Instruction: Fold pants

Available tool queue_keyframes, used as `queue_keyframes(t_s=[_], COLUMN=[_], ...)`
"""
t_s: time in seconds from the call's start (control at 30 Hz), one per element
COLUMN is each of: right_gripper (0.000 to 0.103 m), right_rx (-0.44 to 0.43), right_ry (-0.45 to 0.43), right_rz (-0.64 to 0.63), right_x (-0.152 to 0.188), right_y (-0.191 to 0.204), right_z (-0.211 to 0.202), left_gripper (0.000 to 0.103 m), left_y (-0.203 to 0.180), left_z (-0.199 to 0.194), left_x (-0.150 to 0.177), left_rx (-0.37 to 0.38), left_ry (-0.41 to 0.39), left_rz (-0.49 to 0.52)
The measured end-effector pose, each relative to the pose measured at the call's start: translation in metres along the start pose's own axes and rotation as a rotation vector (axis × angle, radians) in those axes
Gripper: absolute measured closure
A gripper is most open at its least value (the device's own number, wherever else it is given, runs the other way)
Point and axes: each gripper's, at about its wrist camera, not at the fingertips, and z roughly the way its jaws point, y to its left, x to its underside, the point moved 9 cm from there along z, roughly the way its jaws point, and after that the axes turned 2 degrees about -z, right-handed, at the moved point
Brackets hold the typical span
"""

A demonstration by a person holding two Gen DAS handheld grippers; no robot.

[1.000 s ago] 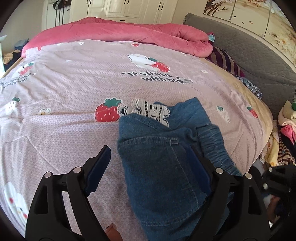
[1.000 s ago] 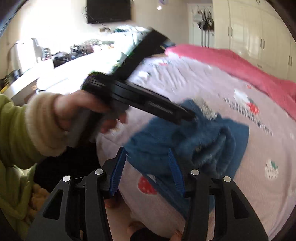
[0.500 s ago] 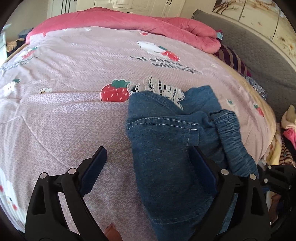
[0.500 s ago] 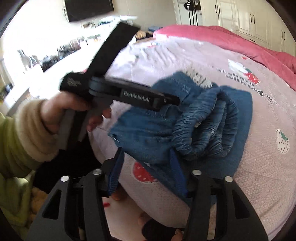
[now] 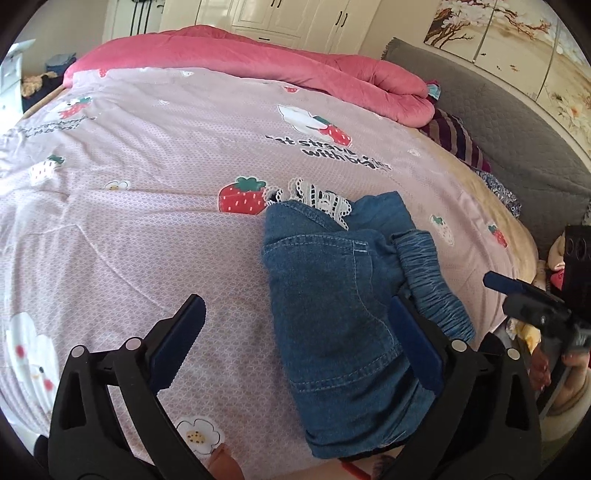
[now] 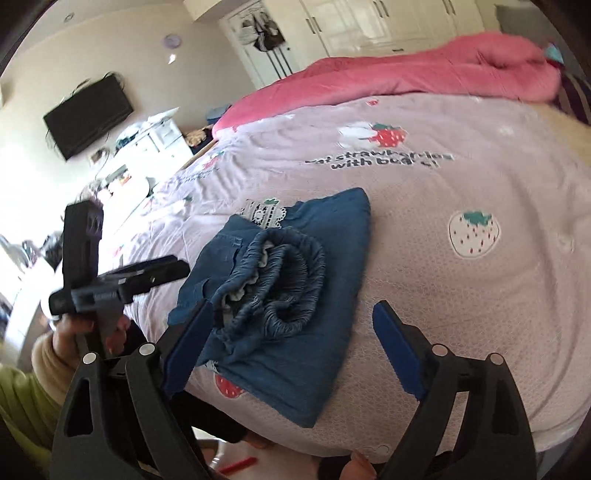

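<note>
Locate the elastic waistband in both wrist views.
Left wrist: waistband sits right of centre, on the right edge of the jeans.
Right wrist: waistband sits centre-left, bunched on top of the jeans.
Shared landmark: lace trim at the jeans' far edge.

Home bedroom: bed w/ strawberry-print quilt (image 5: 155,147), pink duvet (image 5: 258,62), white wardrobes (image 6: 388,22), wall TV (image 6: 88,116).

Left hand-held gripper (image 5: 295,332) jaws just opened wide, right hand-held gripper (image 6: 295,332) likewise, both angled downward
</note>
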Motion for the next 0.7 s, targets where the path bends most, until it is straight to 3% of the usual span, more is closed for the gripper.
queue_keyframes(t_s=[0.2, 0.37, 0.5, 0.7], right_gripper=[0.018, 0.035, 0.04, 0.054], right_rx=[0.028, -0.006, -0.02, -0.071], right_ry=[0.04, 0.08, 0.106, 0.125], right_rz=[0.035, 0.077, 0.1, 0.114], right_x=[0.0, 0.004, 0.003, -0.003], right_y=[-0.015, -0.025, -0.033, -0.035], right_z=[0.016, 0.03, 0.044, 0.058], left_gripper=[0.01, 0.01, 0.01, 0.021], left_y=[-0.002, -0.003, -0.001, -0.005], left_z=[0.008, 0.021, 0.03, 0.034], left_x=[0.009, 0.014, 0.02, 0.023], left_rx=[0.009, 0.025, 0.03, 0.07], left_ry=[0.031, 0.062, 0.084, 0.105], left_rz=[0.005, -0.003, -0.004, -0.006])
